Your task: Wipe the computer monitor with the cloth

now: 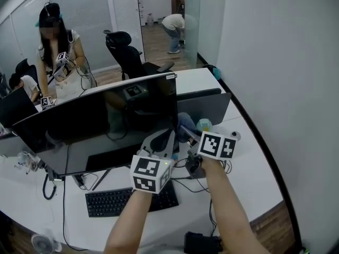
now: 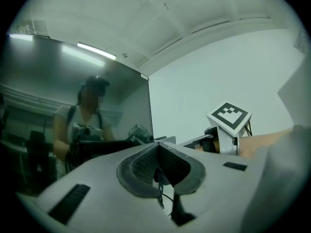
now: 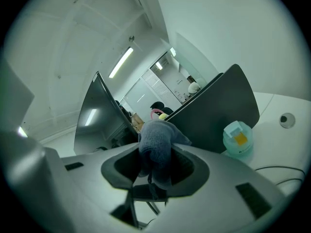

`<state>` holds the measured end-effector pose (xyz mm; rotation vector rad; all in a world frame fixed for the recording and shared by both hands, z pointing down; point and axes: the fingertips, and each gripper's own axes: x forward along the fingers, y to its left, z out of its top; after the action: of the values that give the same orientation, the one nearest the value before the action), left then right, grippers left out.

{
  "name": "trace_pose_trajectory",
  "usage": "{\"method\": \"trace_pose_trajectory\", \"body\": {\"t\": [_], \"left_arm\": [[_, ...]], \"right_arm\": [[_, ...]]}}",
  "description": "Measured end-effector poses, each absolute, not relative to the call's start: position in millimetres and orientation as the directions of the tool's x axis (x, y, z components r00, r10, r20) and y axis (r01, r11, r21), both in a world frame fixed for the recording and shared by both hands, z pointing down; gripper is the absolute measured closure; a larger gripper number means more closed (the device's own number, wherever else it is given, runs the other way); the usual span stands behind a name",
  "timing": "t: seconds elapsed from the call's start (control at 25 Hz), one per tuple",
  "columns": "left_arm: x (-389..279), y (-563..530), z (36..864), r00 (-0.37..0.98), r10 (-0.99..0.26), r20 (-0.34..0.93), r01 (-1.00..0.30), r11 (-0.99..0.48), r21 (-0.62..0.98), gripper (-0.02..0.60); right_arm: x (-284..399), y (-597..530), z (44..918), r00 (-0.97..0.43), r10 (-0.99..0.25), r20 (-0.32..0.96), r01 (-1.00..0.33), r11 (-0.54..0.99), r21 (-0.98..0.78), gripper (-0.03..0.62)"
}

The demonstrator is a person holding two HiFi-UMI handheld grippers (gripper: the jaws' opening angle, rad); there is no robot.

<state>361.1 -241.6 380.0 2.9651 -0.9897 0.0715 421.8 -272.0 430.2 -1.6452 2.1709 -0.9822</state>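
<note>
- The cloth (image 3: 155, 141) is looking soft and fuzzy.
- The monitor (image 1: 106, 125) is gleaming glossy, mirroring the room.
- The desk (image 1: 250, 165) is looking smooth, white, matt.

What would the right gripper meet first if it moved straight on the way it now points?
The right gripper, shut on the cloth, points at the narrow gap between the monitor and the dark partition. Depth is unclear; the cloth would probably brush the monitor's right edge first.
</note>
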Motion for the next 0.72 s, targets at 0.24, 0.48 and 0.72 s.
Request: {"method": "trace_pose_trajectory", "body": {"t": [0.24,0.48,0.72], "left_arm": [[364.6,-237.5,389.6,0.811,-0.583,0.037,-0.583,-0.812,-0.014,0.574],[359.5,-242.2,399.5,0.801,-0.597,0.046,-0.598,-0.801,0.013,0.574],[357.6,-242.1,408.4,0.794,-0.604,0.064,-0.606,-0.796,0.010,0.574]], "right_arm": [[422.1,-270.7,443.7,-0.340,-0.916,0.214,-0.754,0.130,-0.644,0.450],[423.4,-271.3,454.9,-0.339,-0.916,0.213,-0.744,0.122,-0.657,0.450],[424.0,-270.5,459.8,-0.347,-0.920,0.185,-0.717,0.133,-0.684,0.450]]}}
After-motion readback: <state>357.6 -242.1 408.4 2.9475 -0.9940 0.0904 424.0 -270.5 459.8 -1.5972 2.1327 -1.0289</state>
